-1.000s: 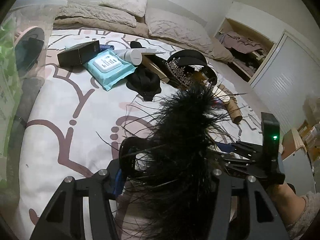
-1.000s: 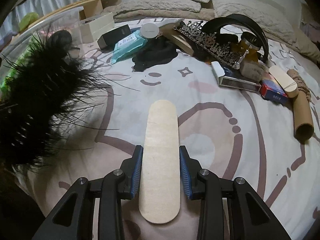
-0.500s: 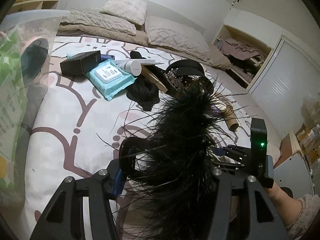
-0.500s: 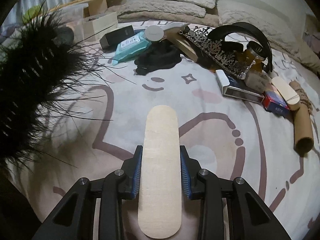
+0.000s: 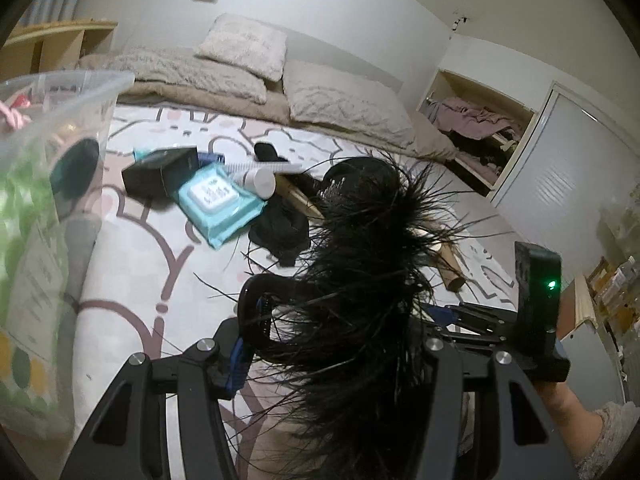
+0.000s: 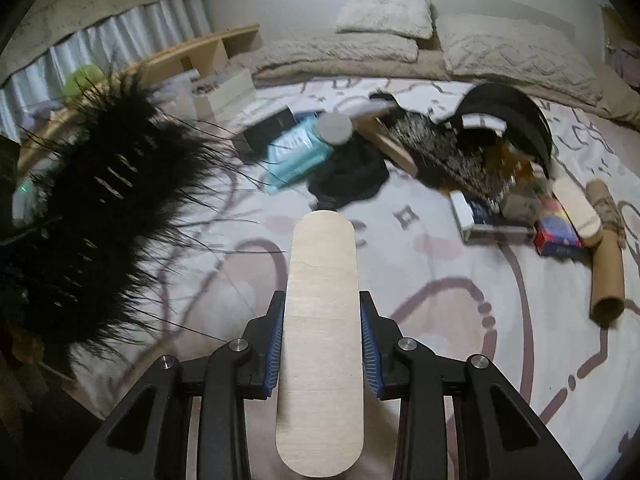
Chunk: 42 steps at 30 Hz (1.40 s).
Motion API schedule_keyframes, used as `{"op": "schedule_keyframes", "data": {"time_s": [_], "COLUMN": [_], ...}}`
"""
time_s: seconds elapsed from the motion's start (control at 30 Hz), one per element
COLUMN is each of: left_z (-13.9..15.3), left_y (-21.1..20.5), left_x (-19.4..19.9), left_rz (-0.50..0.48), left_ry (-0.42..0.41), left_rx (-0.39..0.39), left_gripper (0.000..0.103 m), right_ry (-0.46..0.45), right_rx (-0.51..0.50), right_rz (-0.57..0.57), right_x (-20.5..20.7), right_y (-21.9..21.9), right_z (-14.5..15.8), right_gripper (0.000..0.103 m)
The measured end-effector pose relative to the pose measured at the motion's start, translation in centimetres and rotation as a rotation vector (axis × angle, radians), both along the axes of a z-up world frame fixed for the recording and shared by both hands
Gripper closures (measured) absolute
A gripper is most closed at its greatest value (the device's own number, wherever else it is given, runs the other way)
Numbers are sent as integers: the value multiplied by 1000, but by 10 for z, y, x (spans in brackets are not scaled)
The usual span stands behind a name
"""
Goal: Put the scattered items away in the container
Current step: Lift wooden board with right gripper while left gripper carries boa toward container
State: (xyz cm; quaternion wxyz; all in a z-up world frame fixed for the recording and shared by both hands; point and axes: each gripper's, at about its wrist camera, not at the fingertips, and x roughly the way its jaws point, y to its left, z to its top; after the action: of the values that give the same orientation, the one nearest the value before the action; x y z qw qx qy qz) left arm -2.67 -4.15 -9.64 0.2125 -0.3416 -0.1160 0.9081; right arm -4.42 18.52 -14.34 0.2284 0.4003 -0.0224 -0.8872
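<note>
Bed [image 6: 460,360] with white cover, brown-pink line pattern. At the head end: beige blanket [image 6: 340,50], two pillows [image 6: 386,14] on top. Clutter lies mid-bed: black box [image 5: 160,172], teal wipes pack [image 5: 218,204] touching it, white tube [image 5: 260,178] overlapping the pack's far edge, black cloth [image 5: 280,234] just beside the pack. Further right: silver lacy crown [image 6: 452,160], black headband [image 6: 516,114] arched over it, white-edged box [image 6: 480,220], small blue-red box [image 6: 558,234], flat wooden oval piece [image 6: 578,212], cardboard tube [image 6: 608,268] nearest the right edge. Clear plastic container [image 5: 44,216] at the bed's left side; whether it rests on the bed is unclear.
</note>
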Motion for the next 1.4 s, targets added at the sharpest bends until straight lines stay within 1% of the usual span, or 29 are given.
{"op": "schedule_keyframes", "data": {"time_s": [0.2,0.33,0.53,0.67,0.8,0.93,1.2,1.3,1.4], "left_z": [23,42,74,90,101,115,139,148,155], "left_y": [-8,-13,-23,-36,-54,-75,-128,-148,-169], "left_x": [-3,-8,-15,-13,-9,-5,4,3,2], "left_rz": [22,37,64,93,124,176,262,280,316], "left_ry": [43,80,146,190,226,256,297,291,277], "left_rx": [15,27,39,38,41,30,6,-20,-69], "left_gripper": [47,47,47,47,47,47,47,47,47], "right_ry": [23,16,39,43,45,51,106,121,127], "right_rx": [-63,-119,-151,-184,-208,-227,-223,-234,-246], "right_rz": [14,25,38,52,84,123,216,251,281], "right_x": [-6,-16,-28,-34,-41,-46,-48,-49,-53], "right_y": [-4,-8,-22,-33,-49,-70,-123,-143,-163], "right_z": [34,51,78,92,107,121,149,158,163], "right_gripper": [68,68,68,68,68,68,68,68,68]}}
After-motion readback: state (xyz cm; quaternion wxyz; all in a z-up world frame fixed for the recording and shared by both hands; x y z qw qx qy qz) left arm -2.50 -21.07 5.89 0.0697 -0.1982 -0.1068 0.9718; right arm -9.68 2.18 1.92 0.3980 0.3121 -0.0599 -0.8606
